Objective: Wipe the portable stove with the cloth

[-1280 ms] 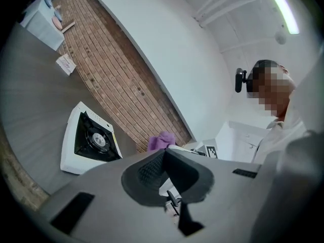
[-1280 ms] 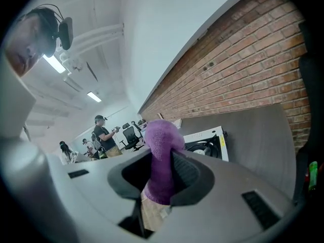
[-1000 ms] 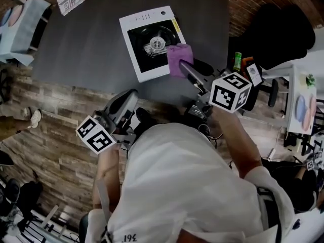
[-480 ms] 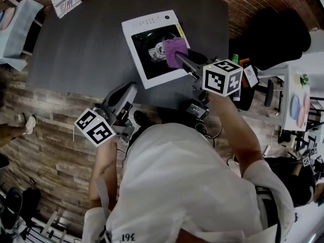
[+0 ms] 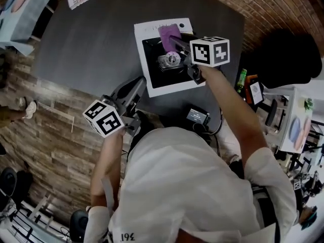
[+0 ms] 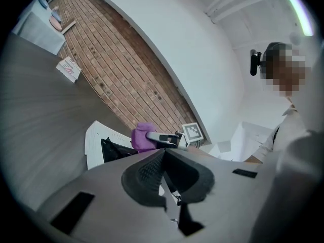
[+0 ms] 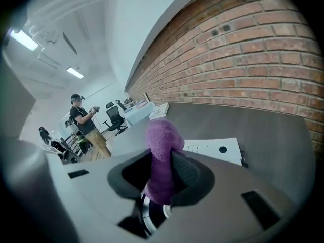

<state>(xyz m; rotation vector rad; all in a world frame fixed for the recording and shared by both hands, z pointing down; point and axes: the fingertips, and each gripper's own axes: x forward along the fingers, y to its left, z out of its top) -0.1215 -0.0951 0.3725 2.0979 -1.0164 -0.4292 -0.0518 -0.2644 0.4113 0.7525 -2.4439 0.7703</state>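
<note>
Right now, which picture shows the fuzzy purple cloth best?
The right gripper view: the fuzzy purple cloth stands large in the middle, pinched in the right gripper. The head view shows it small, over the far end of the white portable stove; the left gripper view, a small lump.

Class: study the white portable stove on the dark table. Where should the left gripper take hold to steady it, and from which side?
Probably the bare white near-left border of the portable stove, approached from the person's side by the left gripper, jaws opened first. That border lies closest and is clear of the purple cloth held by the right gripper at the far end.
</note>
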